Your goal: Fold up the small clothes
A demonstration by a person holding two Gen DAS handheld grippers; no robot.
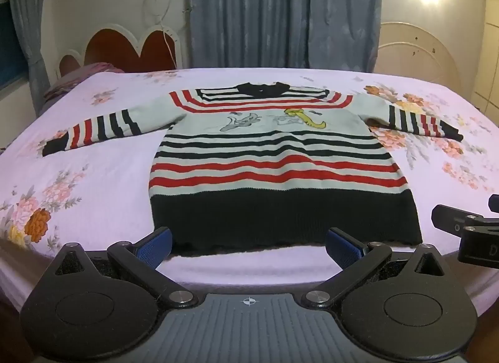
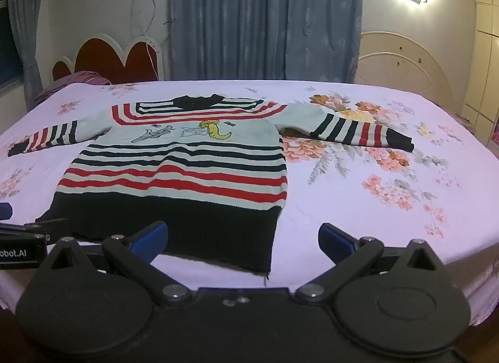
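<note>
A small striped sweater [image 1: 277, 157] lies flat and face up on the bed, with red, black and pale stripes, a black hem nearest me and both sleeves spread out. It also shows in the right wrist view [image 2: 177, 169]. My left gripper [image 1: 249, 246] is open and empty, just short of the hem's middle. My right gripper [image 2: 241, 238] is open and empty at the hem's right corner. The right gripper's side shows in the left wrist view [image 1: 467, 228]. The left gripper's side shows in the right wrist view [image 2: 21, 238].
The bed [image 1: 93, 175] has a pale pink floral sheet and its front edge runs just below the grippers. A red heart-shaped headboard [image 1: 124, 47] stands at the far left, blue curtains [image 1: 280, 13] behind, and a cream round headboard [image 1: 411, 51] at the far right.
</note>
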